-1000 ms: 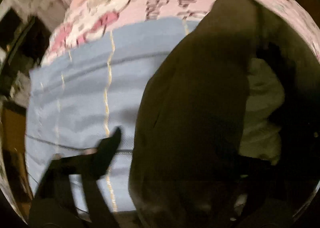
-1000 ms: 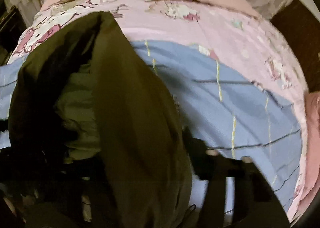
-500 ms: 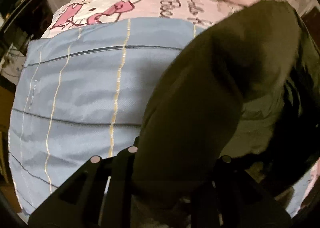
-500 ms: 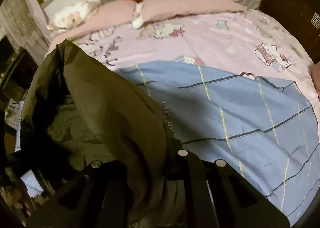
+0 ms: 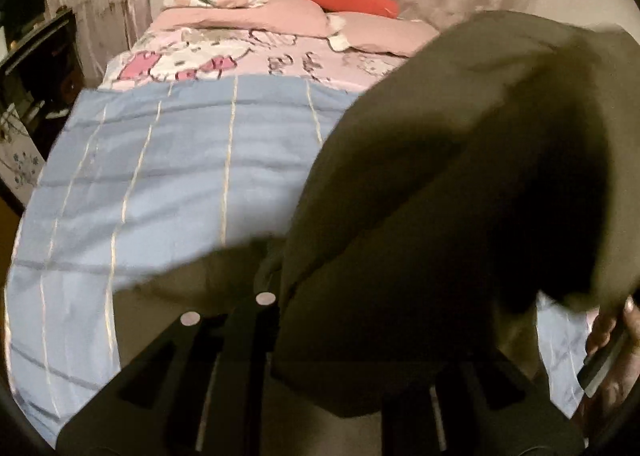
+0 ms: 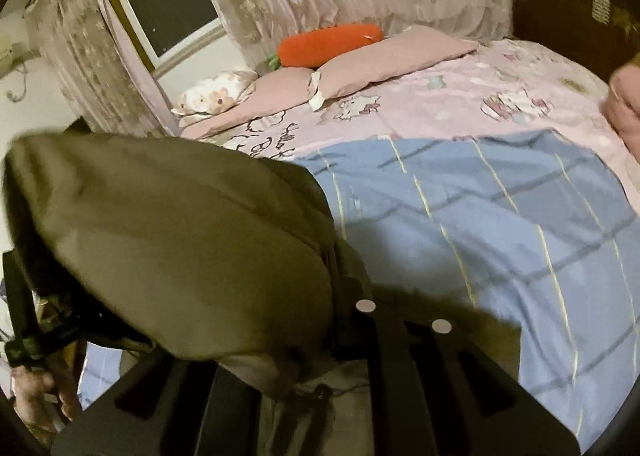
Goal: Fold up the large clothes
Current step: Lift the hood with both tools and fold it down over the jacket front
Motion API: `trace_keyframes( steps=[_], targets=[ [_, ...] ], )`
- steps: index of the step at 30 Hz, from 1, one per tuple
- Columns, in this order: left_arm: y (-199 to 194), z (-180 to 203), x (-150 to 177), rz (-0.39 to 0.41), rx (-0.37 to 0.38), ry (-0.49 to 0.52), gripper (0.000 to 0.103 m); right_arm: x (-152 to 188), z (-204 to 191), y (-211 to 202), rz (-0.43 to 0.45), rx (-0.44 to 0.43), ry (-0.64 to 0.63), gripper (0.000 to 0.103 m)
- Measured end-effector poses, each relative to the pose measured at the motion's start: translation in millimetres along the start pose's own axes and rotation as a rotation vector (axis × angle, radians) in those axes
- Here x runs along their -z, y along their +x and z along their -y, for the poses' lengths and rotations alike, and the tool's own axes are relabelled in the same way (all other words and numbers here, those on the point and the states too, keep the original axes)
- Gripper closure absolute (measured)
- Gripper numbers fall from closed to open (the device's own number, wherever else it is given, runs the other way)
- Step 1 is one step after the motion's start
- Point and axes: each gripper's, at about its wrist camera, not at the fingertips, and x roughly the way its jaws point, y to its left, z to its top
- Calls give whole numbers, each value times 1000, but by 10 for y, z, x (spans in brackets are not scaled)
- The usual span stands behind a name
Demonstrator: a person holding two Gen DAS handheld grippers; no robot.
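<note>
Both fingers point(image 5: 276, 284) point(image 6: 340, 296) still clamp olive garment point(image 6: 180, 240), raised higher off blue sheet point(image 5: 160, 176).

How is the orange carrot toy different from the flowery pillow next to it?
The long orange plush carrot toy is one bright colour; the white floral pillow has flower prints. The carrot is long and tube-shaped; the pillow is squashier and flatter. The carrot rests behind the pink pillows; the floral one is at their end. Both look soft and sit at the bed's head.

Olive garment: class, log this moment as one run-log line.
step: lifting | olive garment: held up over blue sheet | left gripper: gripping | right gripper: gripping
</note>
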Motion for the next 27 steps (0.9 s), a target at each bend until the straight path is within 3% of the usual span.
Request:
trace_keyframes(
  steps=[6,10,11,12,14,15,17,19,22,24,25,27],
  targets=[
    [-54,-38,652,-37,40,-5,84,592,124,-240,-21,19,-6,93],
    [-65,1,971,12,45,70,74,913,80,-259,-21,74,-125,84],
    [-89,21,1032,27,45,96,67,995,70,-266,-24,95,-157,73],
    [-122,42,1105,45,50,133,62,1057,89,-277,-34,97,-177,46],
    [-208,78,1251,70,50,214,16,1189,121,-368,-42,91,-207,22],
    [-297,89,1358,96,34,250,2,1283,131,-476,-23,93,-232,19],
    [-444,77,1546,131,89,315,2,1395,128,-620,-23,81,-298,11],
    [-556,28,1695,110,140,341,2,1519,107,-806,-30,75,-378,9],
    [-852,-104,1823,100,270,281,2,1592,29,-1148,-45,2,-457,9],
    [-1120,-147,1766,136,405,224,2,1515,-32,-1442,-16,-56,-451,8],
    [-1225,-151,1691,166,430,195,2,1434,-51,-1567,18,-70,-430,6],
    [-1377,-118,1411,245,376,104,2,1184,-92,-1730,112,-55,-366,1]
  ],
)
